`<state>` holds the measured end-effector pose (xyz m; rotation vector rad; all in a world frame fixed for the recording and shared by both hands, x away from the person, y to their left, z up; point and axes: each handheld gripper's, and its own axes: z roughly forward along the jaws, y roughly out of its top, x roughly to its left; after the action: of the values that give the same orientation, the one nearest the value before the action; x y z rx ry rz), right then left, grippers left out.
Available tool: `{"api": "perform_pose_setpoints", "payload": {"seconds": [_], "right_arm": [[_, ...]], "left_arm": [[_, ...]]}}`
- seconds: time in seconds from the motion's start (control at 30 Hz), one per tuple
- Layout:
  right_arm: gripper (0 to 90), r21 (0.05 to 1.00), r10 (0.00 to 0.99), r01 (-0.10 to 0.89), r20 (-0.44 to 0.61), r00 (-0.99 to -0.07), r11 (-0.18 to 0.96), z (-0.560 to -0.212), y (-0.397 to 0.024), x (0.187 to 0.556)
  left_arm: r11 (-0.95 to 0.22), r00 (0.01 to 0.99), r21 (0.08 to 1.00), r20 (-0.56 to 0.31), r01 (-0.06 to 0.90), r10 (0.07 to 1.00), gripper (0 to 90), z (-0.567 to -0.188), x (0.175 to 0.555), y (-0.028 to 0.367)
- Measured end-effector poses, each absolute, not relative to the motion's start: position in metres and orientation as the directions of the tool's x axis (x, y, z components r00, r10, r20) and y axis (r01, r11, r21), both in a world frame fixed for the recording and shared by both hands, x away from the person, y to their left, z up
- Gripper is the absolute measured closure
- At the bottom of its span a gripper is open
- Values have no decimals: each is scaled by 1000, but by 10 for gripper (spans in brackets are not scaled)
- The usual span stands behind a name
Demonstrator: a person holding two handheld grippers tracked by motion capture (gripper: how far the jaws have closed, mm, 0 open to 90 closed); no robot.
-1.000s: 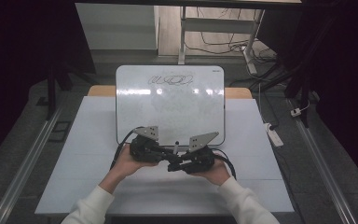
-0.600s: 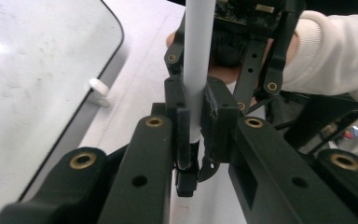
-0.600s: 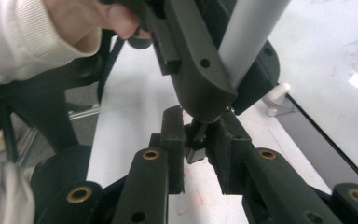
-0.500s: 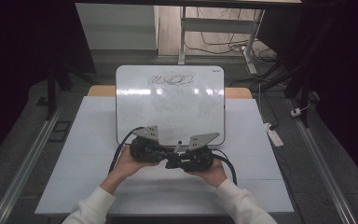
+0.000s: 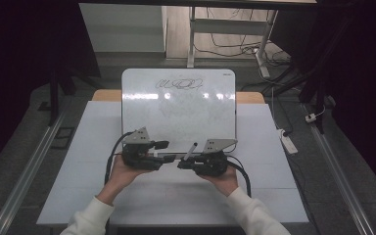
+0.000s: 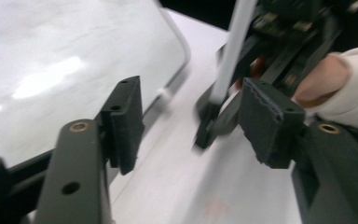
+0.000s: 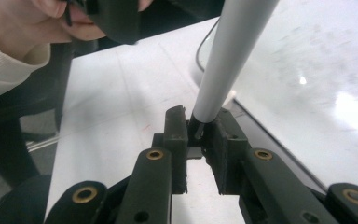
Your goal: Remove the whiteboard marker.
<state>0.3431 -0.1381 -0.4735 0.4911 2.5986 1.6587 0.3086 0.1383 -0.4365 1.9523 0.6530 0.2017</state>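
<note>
The left gripper point(image 5: 169, 151) has just let go: its jaws have been opening and now stand apart with nothing between them, as the left gripper view shows the pads point(image 6: 126, 122) clear on both sides. A second back the two grippers were drawn close together over the near edge of the whiteboard point(image 5: 178, 105); the left one has since pulled off to its own side. The marker point(image 5: 191, 151) is left with the right gripper point(image 5: 185, 164), whose jaws are clamped on its dark end point(image 7: 196, 128), the pale barrel point(image 7: 230, 56) rising up and away toward the board. It sits above the table point(image 5: 93, 161), just at the board's near edge. My reading is that the handover, or a cap pull, is finished and the marker now rests in one grip alone. Whether the cap is on I cannot tell. The scribble point(image 5: 178, 84) at the far end of the board is untouched.
</note>
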Motion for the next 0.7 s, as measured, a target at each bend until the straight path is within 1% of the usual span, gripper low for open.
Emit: {"api": "perform_pose_setpoints", "payload": {"seconds": [0.1, 0.17, 0.23, 0.37, 0.4, 0.43, 0.57, 0.7], "right_arm": [[773, 899, 307, 252, 142, -941, 359, -471, -144, 345], [773, 905, 327, 255, 140, -935, 341, -469, -148, 346], [773, 909, 336, 257, 142, -931, 328, -468, -150, 347], [773, 926, 391, 262, 143, -909, 270, -461, -159, 352], [773, 926, 391, 262, 143, -909, 270, -461, -159, 352], [773, 932, 411, 264, 145, -900, 249, -459, -162, 355], [773, 941, 433, 255, 138, -891, 223, -453, -165, 358], [773, 956, 471, 231, 120, -874, 184, -438, -167, 368]], "left_arm": [[-332, 801, 870, -112, 365, 588, 336, -441, 299, 153], [-328, 780, 866, -108, 378, 616, 322, -445, 291, 162], [-325, 764, 860, -108, 393, 637, 318, -452, 283, 171], [-315, 712, 845, -105, 432, 694, 310, -471, 262, 196], [-315, 712, 845, -105, 432, 694, 308, -471, 262, 196], [-313, 700, 841, -104, 441, 706, 298, -474, 259, 200], [-316, 653, 826, -81, 467, 753, 278, -487, 247, 214], [-311, 626, 820, -72, 480, 776, 253, -495, 243, 219]]}}
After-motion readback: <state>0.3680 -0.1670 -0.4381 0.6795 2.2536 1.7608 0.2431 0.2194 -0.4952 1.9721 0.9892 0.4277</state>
